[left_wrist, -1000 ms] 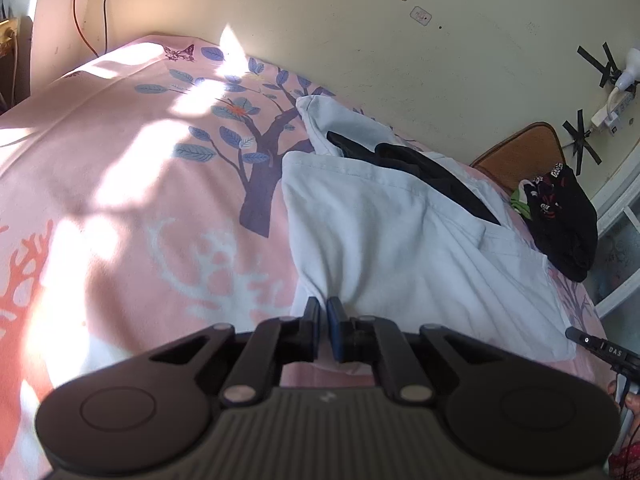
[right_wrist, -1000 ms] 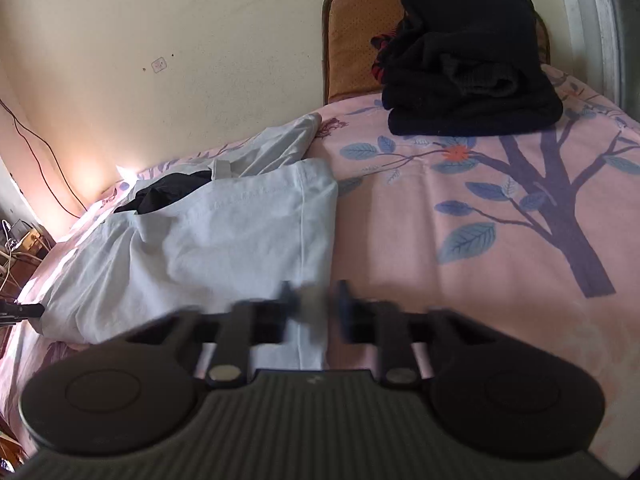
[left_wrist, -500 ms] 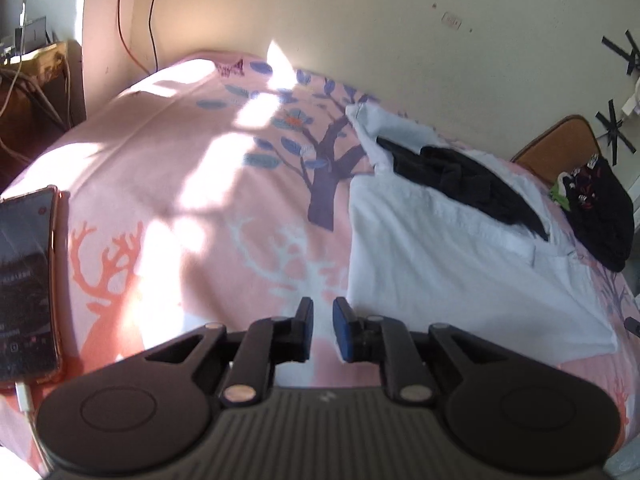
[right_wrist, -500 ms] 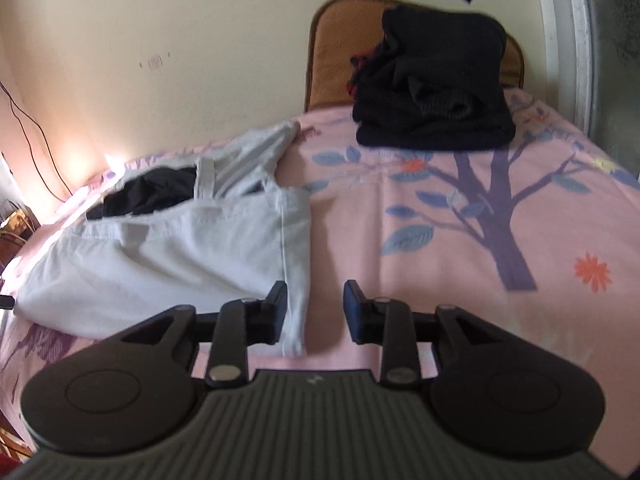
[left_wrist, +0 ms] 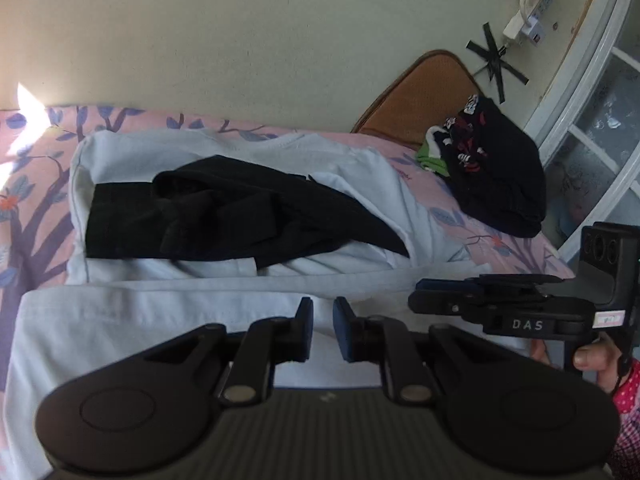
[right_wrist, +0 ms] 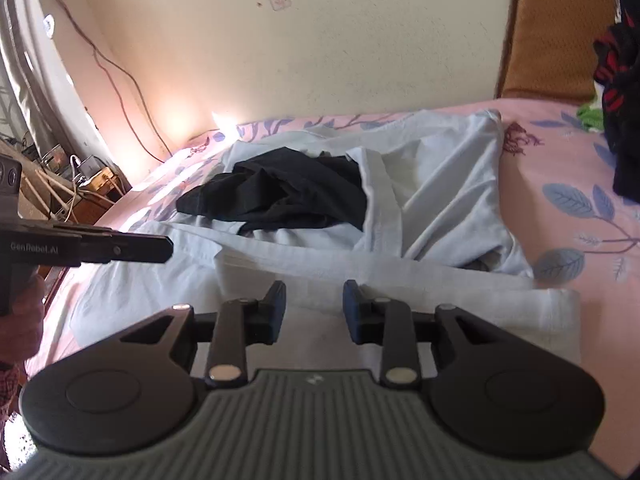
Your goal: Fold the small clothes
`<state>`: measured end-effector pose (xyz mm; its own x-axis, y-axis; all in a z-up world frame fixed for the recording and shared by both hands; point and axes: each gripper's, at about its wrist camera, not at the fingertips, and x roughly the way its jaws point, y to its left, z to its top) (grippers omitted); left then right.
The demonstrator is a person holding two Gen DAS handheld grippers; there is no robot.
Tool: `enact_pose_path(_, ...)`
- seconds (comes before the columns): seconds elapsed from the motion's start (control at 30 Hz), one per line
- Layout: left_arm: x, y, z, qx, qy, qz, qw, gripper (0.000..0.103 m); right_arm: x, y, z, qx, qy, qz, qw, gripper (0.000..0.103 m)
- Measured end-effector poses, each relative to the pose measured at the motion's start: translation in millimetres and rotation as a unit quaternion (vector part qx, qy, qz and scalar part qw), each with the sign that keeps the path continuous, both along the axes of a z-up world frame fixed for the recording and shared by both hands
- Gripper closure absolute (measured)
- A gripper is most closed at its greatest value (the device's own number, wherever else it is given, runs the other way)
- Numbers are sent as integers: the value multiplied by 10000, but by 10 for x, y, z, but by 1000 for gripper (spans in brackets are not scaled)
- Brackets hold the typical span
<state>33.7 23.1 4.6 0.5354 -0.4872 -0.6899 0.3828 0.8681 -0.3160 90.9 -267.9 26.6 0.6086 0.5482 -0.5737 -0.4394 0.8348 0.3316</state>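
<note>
A pale blue garment (left_wrist: 160,320) lies spread on the pink tree-print bed sheet (right_wrist: 560,168), its near part folded over into a flat band (right_wrist: 440,280). A crumpled black garment (left_wrist: 224,212) rests on its far half. My left gripper (left_wrist: 323,314) hovers over the folded band, jaws a narrow gap apart with nothing between them. My right gripper (right_wrist: 314,300) is over the same band, jaws wider and closing, nothing gripped. Each gripper shows from the side in the other's view: the right gripper (left_wrist: 420,300), the left gripper (right_wrist: 164,246).
A stack of folded dark clothes (left_wrist: 500,184) sits by a brown cushion (left_wrist: 420,92) at the bed's head. A window frame (left_wrist: 592,120) and a power strip (left_wrist: 528,20) are on the wall. Cables and clutter (right_wrist: 80,176) stand beyond the bed's left side.
Both grippers were shut at the pale garment's near edge, then opened and let go. Both have swung inward over the garment, so each now sees the other.
</note>
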Motion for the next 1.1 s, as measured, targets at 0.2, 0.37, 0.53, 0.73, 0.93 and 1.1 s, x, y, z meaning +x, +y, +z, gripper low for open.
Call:
enact_pose_path(0.2,164,223,-87,334,141,6,9993,97,21,-412,125,-43,8,-369,9993,89)
enact_pose_path(0.37,401,613,420,463,-799,541,9943,82,233,-535,556,-91,-496,-381,9980,80)
enact_pose_path(0.53,1371,469,368,1083,-738,609,9895,55,1207,-373,731,-228,-632,-534,9963,64)
enact_pose_path(0.73,2172,171,-125,1636,-352,417,9850,34,2292,-11,466,-398,215,-311,9985,36)
enact_pose_path(0.93,2348,78,-352,1809,-168,250,9830,77,2690,269,147,-1045,396,81,9937,31)
enact_pose_path(1.1,2123,-33,-208,1972,-520,238,9787,85,2489,318,110,-1139,235,329,9927,95)
